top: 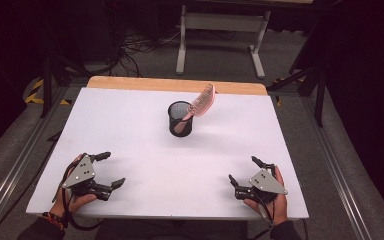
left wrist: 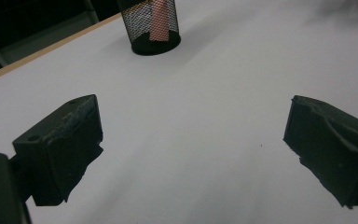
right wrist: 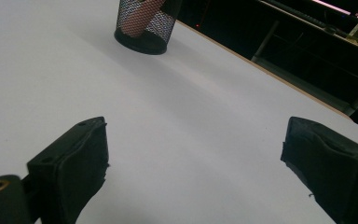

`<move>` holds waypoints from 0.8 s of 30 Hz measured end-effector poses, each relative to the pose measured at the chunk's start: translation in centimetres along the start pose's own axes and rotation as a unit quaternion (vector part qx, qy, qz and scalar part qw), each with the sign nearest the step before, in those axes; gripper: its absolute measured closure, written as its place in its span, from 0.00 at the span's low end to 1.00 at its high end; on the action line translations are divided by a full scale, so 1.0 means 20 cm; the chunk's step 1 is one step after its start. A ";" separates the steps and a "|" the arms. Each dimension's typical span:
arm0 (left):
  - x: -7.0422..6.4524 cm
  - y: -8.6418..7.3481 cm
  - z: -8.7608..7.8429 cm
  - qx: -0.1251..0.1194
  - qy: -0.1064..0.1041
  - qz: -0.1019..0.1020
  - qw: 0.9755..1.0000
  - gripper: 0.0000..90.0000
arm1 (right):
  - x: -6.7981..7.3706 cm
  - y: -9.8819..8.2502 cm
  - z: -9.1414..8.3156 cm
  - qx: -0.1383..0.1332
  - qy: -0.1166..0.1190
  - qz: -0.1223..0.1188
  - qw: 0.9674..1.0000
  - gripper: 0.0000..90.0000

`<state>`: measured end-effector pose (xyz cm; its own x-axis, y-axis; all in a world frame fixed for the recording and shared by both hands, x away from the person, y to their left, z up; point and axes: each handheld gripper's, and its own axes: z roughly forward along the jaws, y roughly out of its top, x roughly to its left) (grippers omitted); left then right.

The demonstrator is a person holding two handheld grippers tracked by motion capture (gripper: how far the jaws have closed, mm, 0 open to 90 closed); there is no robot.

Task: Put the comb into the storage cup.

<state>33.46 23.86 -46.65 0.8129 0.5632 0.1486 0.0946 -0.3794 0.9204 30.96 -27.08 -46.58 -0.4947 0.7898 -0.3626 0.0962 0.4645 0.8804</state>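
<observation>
A pink hairbrush (top: pixel 200 104) stood handle-down in a black mesh cup (top: pixel 180 119) near the middle of a white table (top: pixel 130 120), toward its far edge, as a person held a two-jaw gripper in each hand at the near edge. The brush leaned up and to the right out of the cup, its bristled head well above the rim and its long axis tilted toward the far right corner.

The left gripper (top: pixel 111 170) rested near the table's near-left corner with its jaws spread wide and nothing between them; the left gripper view showed bare tabletop in the gap, with the cup (left wrist: pixel 155 25) ahead and left of centre. The right gripper (top: pixel 243 170) sat near the near-right corner, likewise wide open and empty, and the right gripper view placed the cup (right wrist: pixel 144 25) ahead and to the left of its jaws.

Both grippers lay well apart from the cup, each about equally far from it, the cup standing forward and inward of either hand. Because the brush head tipped toward the right side, the right gripper appeared to have the plainer line to it, while the left looked better placed to steady the cup.
</observation>
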 end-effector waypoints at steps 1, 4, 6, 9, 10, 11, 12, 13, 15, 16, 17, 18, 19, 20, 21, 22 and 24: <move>0.00 0.00 0.00 0.000 0.000 -0.001 1.000 0.06 | 0.00 0.00 0.00 -0.003 0.001 0.004 1.000 0.07; 0.00 0.00 0.01 0.002 -0.002 0.000 1.000 0.06 | -0.01 0.00 -0.01 -0.005 0.002 0.013 1.000 0.07; -0.01 0.00 0.01 0.002 -0.003 0.003 1.000 0.06 | -0.01 0.00 -0.01 -0.008 0.005 0.018 1.000 0.07; -0.01 0.00 0.01 0.001 -0.008 0.008 1.000 0.06 | 0.00 0.01 -0.01 -0.011 0.004 0.015 1.000 0.07; -0.01 0.00 0.01 0.001 -0.008 0.008 1.000 0.06 | 0.00 0.01 -0.01 -0.011 0.004 0.015 1.000 0.07; -0.02 0.01 0.01 0.003 -0.007 0.012 1.000 0.06 | 0.00 0.01 -0.02 -0.013 0.000 0.014 1.000 0.07; -0.02 0.01 0.01 0.003 -0.007 0.012 1.000 0.06 | 0.00 0.01 -0.02 -0.013 0.000 0.014 1.000 0.07; -0.02 0.01 0.00 -0.001 -0.008 0.011 1.000 0.06 | 0.00 0.01 -0.02 -0.015 -0.002 0.015 1.000 0.07; -0.02 0.01 0.01 -0.002 -0.011 0.011 1.000 0.06 | 0.00 0.01 -0.03 -0.014 -0.005 0.016 1.000 0.07; -0.02 0.01 0.01 -0.001 -0.012 0.013 1.000 0.06 | 0.00 0.01 -0.03 -0.014 -0.006 0.016 1.000 0.07; -0.02 0.01 0.01 0.000 -0.013 0.015 1.000 0.06 | 0.01 0.01 -0.03 -0.013 -0.007 0.015 1.000 0.07; -0.02 0.01 0.01 0.000 -0.014 0.015 1.000 0.06 | 0.01 0.01 -0.03 -0.012 -0.007 0.015 1.000 0.07; -0.02 0.01 0.01 0.000 -0.015 0.013 1.000 0.06 | 0.01 0.01 -0.03 -0.011 -0.008 0.014 1.000 0.07; -0.02 0.01 0.01 0.000 -0.015 0.013 1.000 0.06 | 0.01 0.01 -0.03 -0.011 -0.008 0.014 1.000 0.07; -0.02 0.01 0.01 0.001 -0.015 0.013 1.000 0.06 | 0.01 0.01 -0.03 -0.010 -0.009 0.014 1.000 0.07; -0.02 0.01 0.01 0.001 -0.015 0.014 1.000 0.06 | 0.01 0.01 -0.03 -0.010 -0.010 0.012 1.000 0.07; -0.02 0.01 0.02 -0.001 -0.015 0.013 1.000 0.06 | 0.01 0.01 -0.03 -0.009 -0.013 0.012 1.000 0.07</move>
<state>33.37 23.35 -46.60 0.8319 0.5306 0.1623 0.0720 -0.3932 0.9166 30.46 -27.06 -46.30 -0.4696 0.8110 -0.3490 0.0915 0.4379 0.8944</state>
